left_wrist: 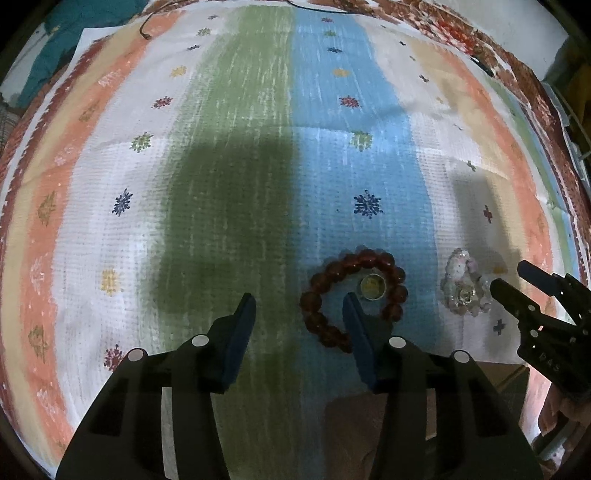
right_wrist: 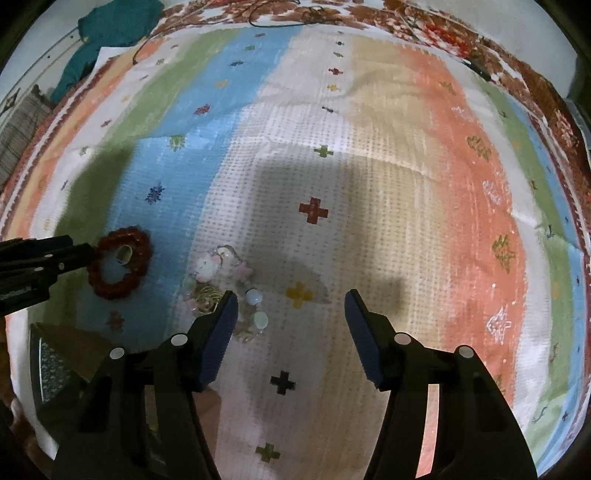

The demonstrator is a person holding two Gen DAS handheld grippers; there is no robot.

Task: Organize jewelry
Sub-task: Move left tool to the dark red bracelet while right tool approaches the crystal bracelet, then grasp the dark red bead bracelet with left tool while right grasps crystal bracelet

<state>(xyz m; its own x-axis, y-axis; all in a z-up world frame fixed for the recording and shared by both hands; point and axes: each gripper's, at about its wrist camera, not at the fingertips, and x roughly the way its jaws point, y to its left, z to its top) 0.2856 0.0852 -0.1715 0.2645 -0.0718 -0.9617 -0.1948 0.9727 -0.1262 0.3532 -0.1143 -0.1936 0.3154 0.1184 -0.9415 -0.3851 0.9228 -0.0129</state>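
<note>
A dark red bead bracelet (left_wrist: 332,291) lies on the striped cloth (left_wrist: 236,155) with a gold ring (left_wrist: 372,287) inside its loop. My left gripper (left_wrist: 299,306) is open and empty; its right fingertip is just over the bracelet's near side. A pale pink and white bead bracelet (left_wrist: 463,286) with a small gold piece lies to the right. In the right wrist view the pale bracelet (right_wrist: 225,273) is beside the left finger of my open, empty right gripper (right_wrist: 290,304); the red bracelet (right_wrist: 122,264) is further left.
The right gripper (left_wrist: 517,280) shows at the right edge of the left wrist view, the left gripper (right_wrist: 44,262) at the left edge of the right wrist view. A brown box corner (right_wrist: 70,343) lies near left. Teal fabric (right_wrist: 110,29) is at the far left.
</note>
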